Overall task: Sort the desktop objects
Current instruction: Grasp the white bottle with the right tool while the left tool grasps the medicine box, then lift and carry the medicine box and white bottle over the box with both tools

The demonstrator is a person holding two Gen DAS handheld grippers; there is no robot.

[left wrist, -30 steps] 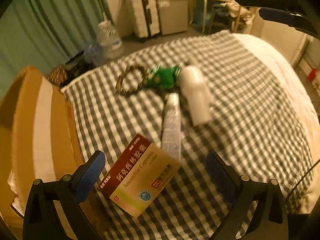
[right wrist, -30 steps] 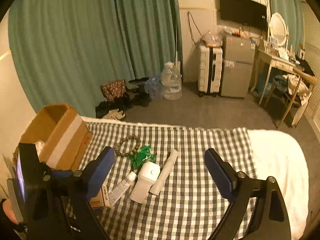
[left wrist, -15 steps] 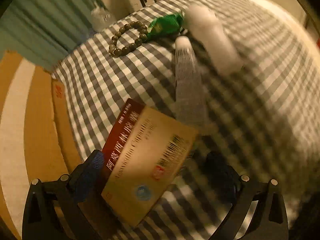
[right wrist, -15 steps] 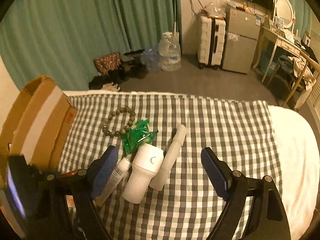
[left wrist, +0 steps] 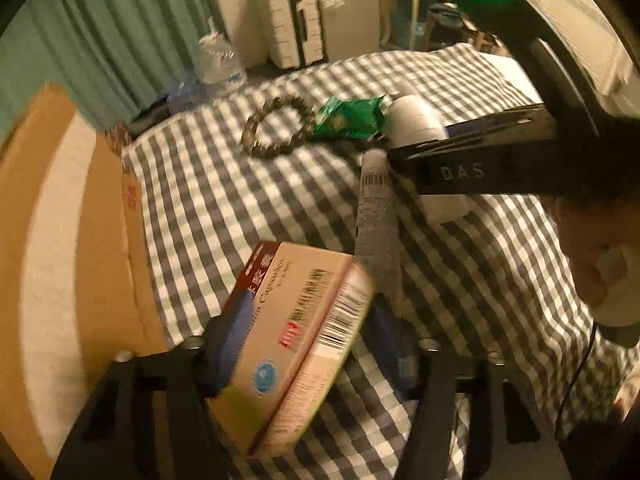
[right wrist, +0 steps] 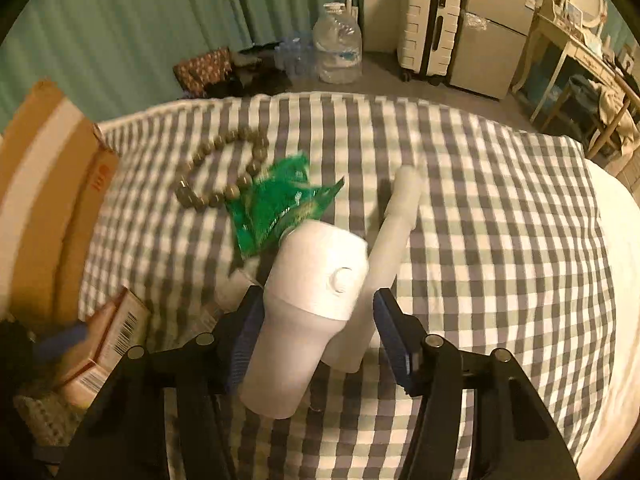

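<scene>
Both pickups are in hand. The left gripper [left wrist: 304, 340] has just been closing its fingers and seems clamped on the medicine box [left wrist: 296, 336], just beside the cardboard box [left wrist: 60, 240]. The right gripper's [right wrist: 316, 328] fingers, also closing, straddle the white bottle [right wrist: 308, 312], farther from it; contact unclear. Next: lift both toward that box.

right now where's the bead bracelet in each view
left wrist: bead bracelet upper middle, just left of the green packet.
right wrist: bead bracelet left of centre, upper left of the same packet.
shared landmark: cardboard box at left edge.
</scene>
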